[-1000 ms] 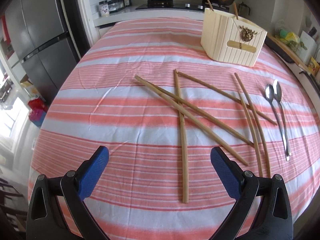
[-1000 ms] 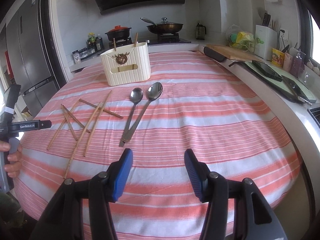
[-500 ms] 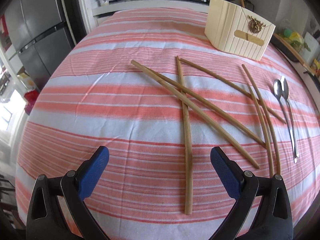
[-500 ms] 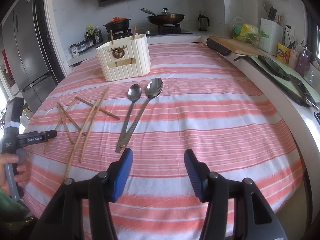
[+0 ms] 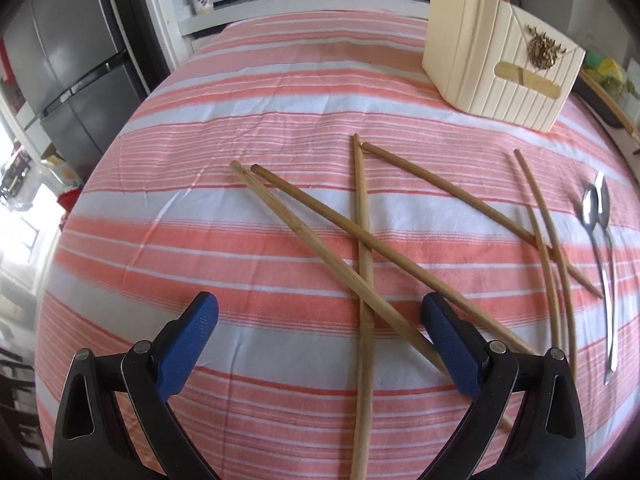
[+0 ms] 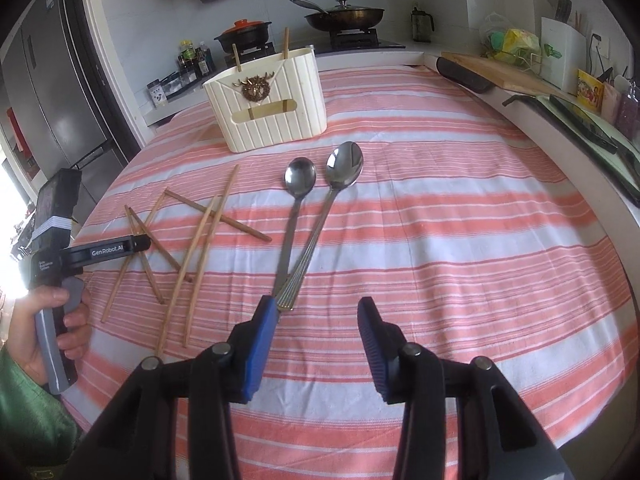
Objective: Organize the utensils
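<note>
Left gripper [image 5: 319,322]: jaws spread wide, blue pads [image 5: 187,344] gripping nothing, low over the near part of the striped tablecloth [image 5: 248,92]. Between its fingers runs one long wooden chopstick [image 5: 363,264], lying near-to-far; two more chopsticks [image 5: 316,240] cross it diagonally, their far ends pointing up-left.

Further chopsticks: one [image 5: 476,216] angled toward the right, crossing a curved-looking pair [image 5: 552,248] (the curve is lens distortion) that lies just left of the spoons.

Spoons: two metal spoons [image 6: 320,200], bowls at the far end, handles converging and overlapping at the near end. The smaller spoon [image 6: 300,178] sits left, the larger spoon [image 6: 344,164] right.

Right gripper [image 6: 318,322]: jaws apart, clasping nothing; its left finger tip [image 6: 264,320] sits at the near ends of the spoon handles (contact cannot be confirmed).

Utensil holder [image 6: 268,104]: cream, ribbed, with a gold ornament on its front, upright at the far side of the cloth, beyond the spoon bowls. Two chopsticks [image 6: 285,44] already stand in it, tips showing above the rim.

Also seen in the right wrist view: the person's left hand [image 6: 56,328] holding the left gripper's handle at the near left edge of the table, over the scattered chopsticks.

Background: refrigerator [image 5: 60,64] far left; stove with a red-lidded pot [image 6: 244,34] and a frying pan [image 6: 344,14] behind the holder.
</note>
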{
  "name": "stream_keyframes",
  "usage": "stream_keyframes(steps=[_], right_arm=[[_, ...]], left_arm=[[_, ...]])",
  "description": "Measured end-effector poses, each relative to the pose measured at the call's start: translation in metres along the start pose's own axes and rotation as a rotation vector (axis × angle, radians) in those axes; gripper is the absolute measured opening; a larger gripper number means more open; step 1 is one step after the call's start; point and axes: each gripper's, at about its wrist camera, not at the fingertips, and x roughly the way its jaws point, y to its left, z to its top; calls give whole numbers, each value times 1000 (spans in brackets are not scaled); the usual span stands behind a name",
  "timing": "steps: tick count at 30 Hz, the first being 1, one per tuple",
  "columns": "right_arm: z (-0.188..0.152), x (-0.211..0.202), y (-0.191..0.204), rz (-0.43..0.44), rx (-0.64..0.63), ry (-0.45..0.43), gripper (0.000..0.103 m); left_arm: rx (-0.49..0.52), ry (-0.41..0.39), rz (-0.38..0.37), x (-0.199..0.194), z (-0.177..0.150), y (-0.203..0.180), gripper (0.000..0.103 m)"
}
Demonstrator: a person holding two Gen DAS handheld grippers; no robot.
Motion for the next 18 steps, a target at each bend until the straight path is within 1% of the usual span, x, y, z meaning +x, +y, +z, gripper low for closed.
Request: stream_keyframes(steps=[3,8,11,15,18], right_arm=[[-4,-3,-2,-11,-5,8,43],[-5,-7,-5,-34,-27,6,43],[-4,-3,-6,-28,-22,16,43],[-3,1,-5,-20,-17,28,43],[-1,2,-2,-26,-35,31,43]], left_arm=[[22,9,-11,-3,-1,7,102],[34,19,-25,-4,-7,32,101],[1,40,-79,-3,-9,46,101],[-43,38,-157,-9,-10,62,101],[-67,29,-162,-14,-12,74,101]])
